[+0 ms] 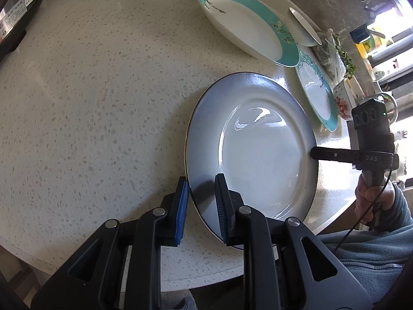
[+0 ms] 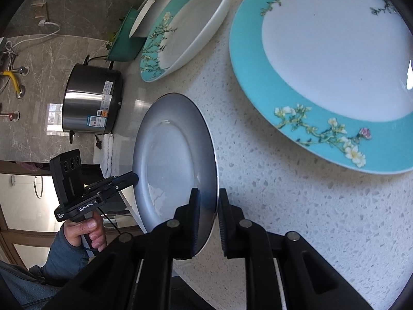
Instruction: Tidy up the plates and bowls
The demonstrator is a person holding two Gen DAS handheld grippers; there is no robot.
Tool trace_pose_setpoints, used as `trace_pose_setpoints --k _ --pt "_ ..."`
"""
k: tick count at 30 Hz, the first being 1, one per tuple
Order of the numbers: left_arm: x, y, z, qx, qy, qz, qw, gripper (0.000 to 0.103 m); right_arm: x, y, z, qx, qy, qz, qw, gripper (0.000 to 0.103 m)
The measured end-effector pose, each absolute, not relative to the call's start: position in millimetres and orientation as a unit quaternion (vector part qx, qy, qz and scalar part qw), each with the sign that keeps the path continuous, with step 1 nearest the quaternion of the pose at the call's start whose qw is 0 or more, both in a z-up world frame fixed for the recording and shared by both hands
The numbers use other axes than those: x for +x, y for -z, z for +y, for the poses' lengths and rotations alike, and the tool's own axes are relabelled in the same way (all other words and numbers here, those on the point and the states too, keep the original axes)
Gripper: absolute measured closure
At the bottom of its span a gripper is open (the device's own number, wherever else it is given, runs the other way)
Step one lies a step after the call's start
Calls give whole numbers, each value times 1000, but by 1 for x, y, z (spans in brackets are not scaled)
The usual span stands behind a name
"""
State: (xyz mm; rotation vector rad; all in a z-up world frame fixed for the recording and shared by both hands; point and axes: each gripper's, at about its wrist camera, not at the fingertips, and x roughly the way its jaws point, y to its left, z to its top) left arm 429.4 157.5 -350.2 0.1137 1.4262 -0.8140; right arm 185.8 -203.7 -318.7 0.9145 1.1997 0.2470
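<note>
A grey-blue plate (image 1: 258, 149) with a dark rim is held from two sides over the speckled counter (image 1: 103, 103). My left gripper (image 1: 202, 188) is shut on its near-left rim, blue pads above and below the edge. My right gripper (image 2: 209, 199) is shut on the opposite rim of the same plate (image 2: 170, 160). Each gripper also shows in the other view, the right gripper (image 1: 313, 153) and the left gripper (image 2: 134, 177). Behind stand a deep teal-rimmed dish (image 1: 247, 23) and a flat teal floral plate (image 1: 317, 95). Whether the grey plate touches the counter is unclear.
A steel cooker (image 2: 90, 103) stands at the counter's far side. A green bowl (image 2: 126, 41) holds white dishes behind the teal dish (image 2: 185, 31). The flat teal plate (image 2: 330, 59) lies close on the right. A floral mug (image 1: 343, 100) sits beyond. The counter's front edge (image 1: 206, 276) is near.
</note>
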Motion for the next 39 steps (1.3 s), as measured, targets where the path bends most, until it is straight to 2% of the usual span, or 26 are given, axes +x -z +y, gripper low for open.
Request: trace_pose_setpoints --k 4,6,7,8,11,12,13,14,15,17,18,24,31,39 --pt "424 351 152 45 365 635 679 82 185 318 -203 413 -113 542 723 83" --pt "420 345 155 41 364 630 685 82 185 316 -202 417 -114 538 724 71" --pt "417 342 155 37 361 626 690 82 182 311 -203 415 -111 533 729 57" --pt "418 335 159 27 357 621 697 82 179 306 -204 415 -107 526 735 47" --pt "423 304 162 -3 351 592 725 78 162 287 -215 428 -99 499 747 43" --pt "424 293 157 -7 359 582 729 69 152 279 -222 436 -94 482 754 40" --pt "423 282 148 -3 369 572 733 48 140 273 -229 445 -87 464 761 31" --pt "420 271 134 7 381 561 735 40 126 268 -239 457 -72 443 768 25" --pt "417 263 120 12 397 551 734 34 106 264 -254 478 -48 413 774 24" --pt "406 246 80 19 450 532 717 32 74 266 -279 526 -3 366 767 24" --pt "400 241 57 29 474 527 705 25 61 269 -289 547 13 346 762 24" --pt "390 228 -66 147 568 502 636 24 8 279 -330 607 56 262 748 24" --pt "417 250 -176 285 573 516 570 24 25 312 -344 632 14 243 736 24" --pt "422 261 -235 339 617 494 510 25 27 324 -342 628 2 257 734 28"
